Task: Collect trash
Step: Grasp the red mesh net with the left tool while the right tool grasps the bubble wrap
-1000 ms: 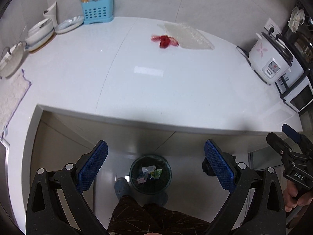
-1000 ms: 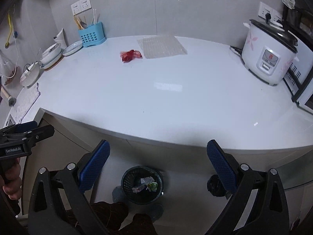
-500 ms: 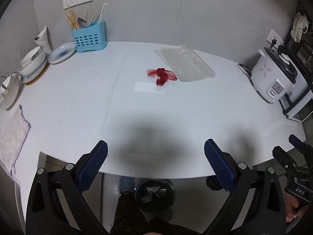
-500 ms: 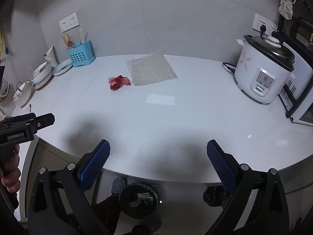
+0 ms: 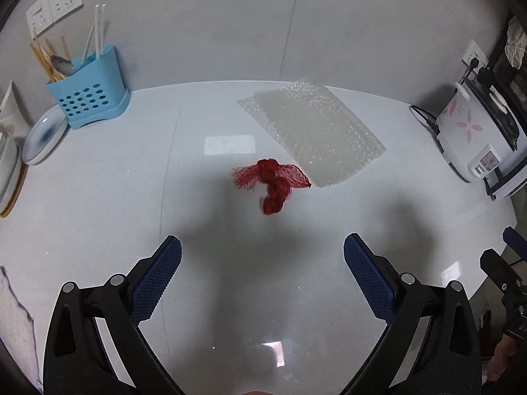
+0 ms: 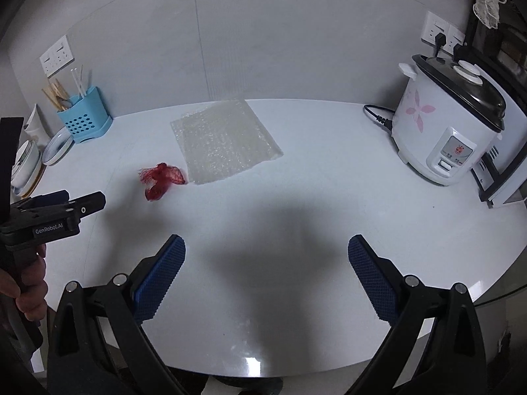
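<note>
only the right view shows the cooker [image 6: 448,131] whole. crumpled red net [image 5: 273,182] lies on the glossy counter [image 5: 98,217], touching the bubble wrap [image 5: 313,131]. left gripper [image 5: 262,263] and right gripper [image 6: 266,263] both gape wide, empty.

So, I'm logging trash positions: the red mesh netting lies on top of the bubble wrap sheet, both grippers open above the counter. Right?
Not quite. The left wrist view shows the red mesh netting on the bare counter beside the bubble wrap sheet, at its near corner. Both grippers are open.

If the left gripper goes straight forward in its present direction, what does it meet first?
Probably the red mesh net: it lies on the white counter ahead of the open left gripper, nothing between them. Depth is uncertain.
</note>
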A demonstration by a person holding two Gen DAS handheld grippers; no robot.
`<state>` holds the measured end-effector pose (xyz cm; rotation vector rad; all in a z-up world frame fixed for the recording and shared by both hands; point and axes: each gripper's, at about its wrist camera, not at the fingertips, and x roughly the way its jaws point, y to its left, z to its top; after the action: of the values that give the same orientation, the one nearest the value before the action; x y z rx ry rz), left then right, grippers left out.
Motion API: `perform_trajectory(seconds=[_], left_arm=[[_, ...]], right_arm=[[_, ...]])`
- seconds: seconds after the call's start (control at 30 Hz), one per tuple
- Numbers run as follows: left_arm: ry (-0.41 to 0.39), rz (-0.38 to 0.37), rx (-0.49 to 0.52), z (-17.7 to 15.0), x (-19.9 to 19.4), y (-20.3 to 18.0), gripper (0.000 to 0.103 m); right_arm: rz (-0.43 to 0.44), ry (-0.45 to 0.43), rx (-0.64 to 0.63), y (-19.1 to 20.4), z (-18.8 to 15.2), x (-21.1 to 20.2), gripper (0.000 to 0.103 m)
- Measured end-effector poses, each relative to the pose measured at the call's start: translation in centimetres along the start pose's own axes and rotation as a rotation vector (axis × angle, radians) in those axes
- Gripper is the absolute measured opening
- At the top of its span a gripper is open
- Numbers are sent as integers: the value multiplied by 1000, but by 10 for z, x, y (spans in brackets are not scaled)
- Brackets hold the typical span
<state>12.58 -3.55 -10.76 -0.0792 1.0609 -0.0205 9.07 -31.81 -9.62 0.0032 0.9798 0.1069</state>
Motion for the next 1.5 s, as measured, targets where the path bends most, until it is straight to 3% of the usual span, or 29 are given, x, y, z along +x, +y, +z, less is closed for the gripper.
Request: perform_trajectory(seconds=[0.33, 0.83, 0.97, 1.13, 1.27, 1.37, 1.5], left_arm=[[76, -22, 45, 43, 70, 7, 97], [195, -35, 121, 57, 137, 2, 92], [256, -35, 108, 61, 152, 9, 82], [257, -14, 115, 63, 154, 14, 66], [271, -3, 127, 69, 154, 14, 34], [283, -2, 120, 74, 156, 17, 20], [272, -8, 101, 78, 155, 25, 17]], right_arm=[[-50, 58, 13, 15, 47, 50, 95], [-66, 124, -19, 24, 112, 125, 95], [-50, 164, -40, 26, 126, 156, 95], [-32, 218, -76, 31, 139, 196, 95], [-6, 254, -101, 37, 150, 225, 95], [12, 278, -110, 41, 157, 245, 95], [34, 317, -106, 44, 163, 267, 95]])
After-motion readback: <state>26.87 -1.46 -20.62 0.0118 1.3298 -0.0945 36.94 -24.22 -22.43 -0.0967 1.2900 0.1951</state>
